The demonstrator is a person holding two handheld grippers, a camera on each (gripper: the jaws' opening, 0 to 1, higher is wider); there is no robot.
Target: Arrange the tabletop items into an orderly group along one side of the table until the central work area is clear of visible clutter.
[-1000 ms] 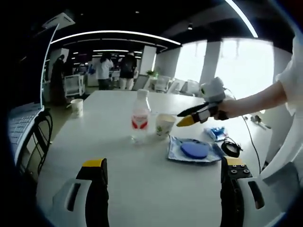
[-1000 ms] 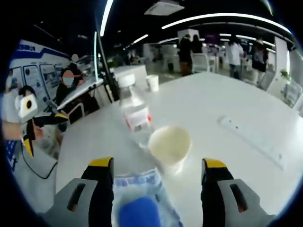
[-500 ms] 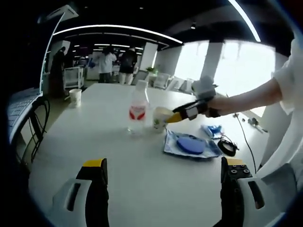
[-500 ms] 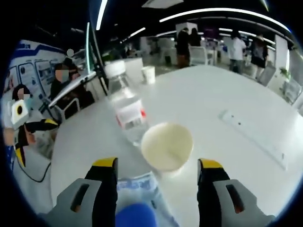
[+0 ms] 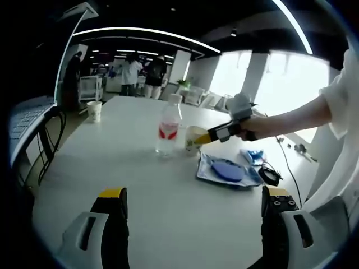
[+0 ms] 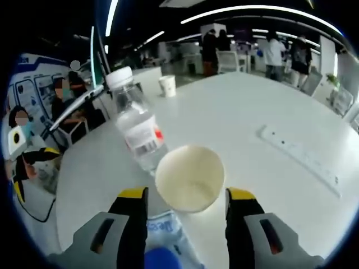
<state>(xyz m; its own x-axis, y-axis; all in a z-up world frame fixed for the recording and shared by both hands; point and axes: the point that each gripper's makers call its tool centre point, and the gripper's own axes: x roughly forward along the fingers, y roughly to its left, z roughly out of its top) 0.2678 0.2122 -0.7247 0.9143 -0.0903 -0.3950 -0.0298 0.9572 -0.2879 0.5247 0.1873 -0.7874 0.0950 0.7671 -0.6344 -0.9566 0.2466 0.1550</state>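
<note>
Between the right gripper's (image 6: 185,196) spread jaws stands a paper cup (image 6: 189,178), mouth up, its axis roughly vertical; the jaws bracket its rim without visibly pressing it, so the grip is judged not yet closed. In the left gripper view the same right gripper (image 5: 208,136) reaches the cup (image 5: 194,138) from the side, held by a person's hand (image 5: 248,128). Just beside the cup stands a plastic water bottle (image 6: 136,130), upright on its base with cap on top, though it leans in the fisheye picture. Under the jaws lies a flat blue packet (image 6: 164,235). A second paper cup (image 6: 166,86) stands well apart near the far edge, and a white power strip (image 6: 300,159) lies lengthwise on the table (image 6: 247,112). The left gripper (image 5: 193,210) hangs unclenched and empty over bare tabletop (image 5: 140,190), well short of the cluster.
</note>
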